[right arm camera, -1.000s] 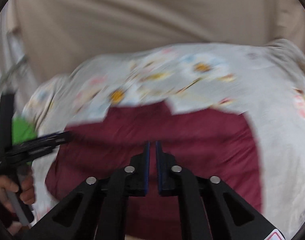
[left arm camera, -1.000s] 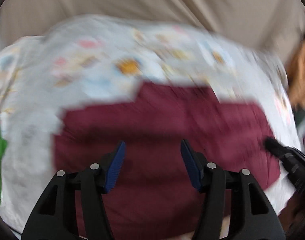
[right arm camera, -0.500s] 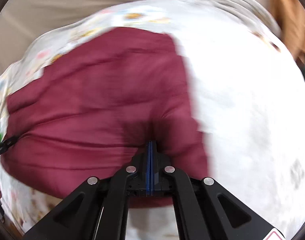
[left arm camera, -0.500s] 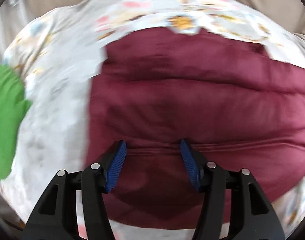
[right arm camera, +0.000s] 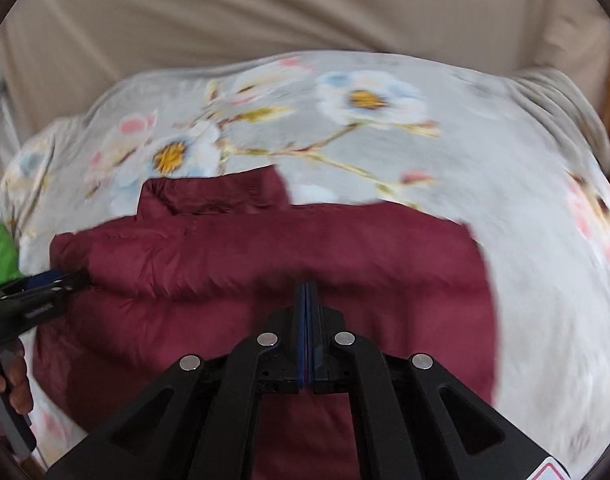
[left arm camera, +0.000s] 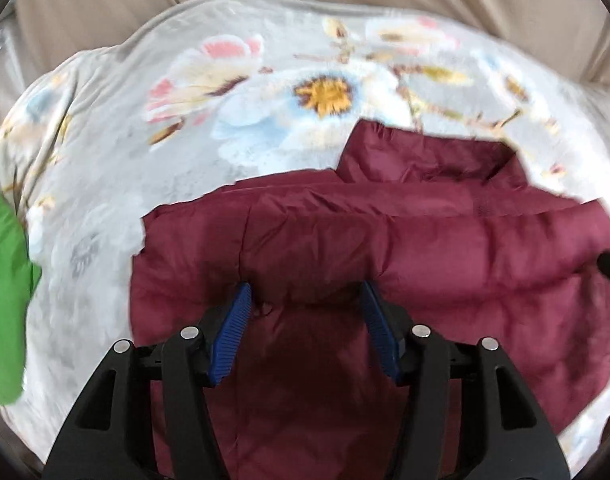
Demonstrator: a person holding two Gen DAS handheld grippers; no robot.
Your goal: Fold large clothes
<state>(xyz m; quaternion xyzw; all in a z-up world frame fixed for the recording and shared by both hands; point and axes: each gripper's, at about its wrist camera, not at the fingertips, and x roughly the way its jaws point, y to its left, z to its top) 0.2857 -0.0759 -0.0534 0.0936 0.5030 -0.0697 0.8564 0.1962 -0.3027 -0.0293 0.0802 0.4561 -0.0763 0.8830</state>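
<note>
Left tongs (left arm camera: 305, 304) apart astride maroon jacket (left arm camera: 385, 248), right tongs (right arm camera: 307, 292) pinched together (empty?); puffy fold could spring open on bed (left arm camera: 145, 160).

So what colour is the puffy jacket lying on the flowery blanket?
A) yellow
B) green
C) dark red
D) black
C: the puffy jacket spread on the flowery blanket is dark red; the only green is another piece of cloth at the left edge of the left wrist view.
</note>
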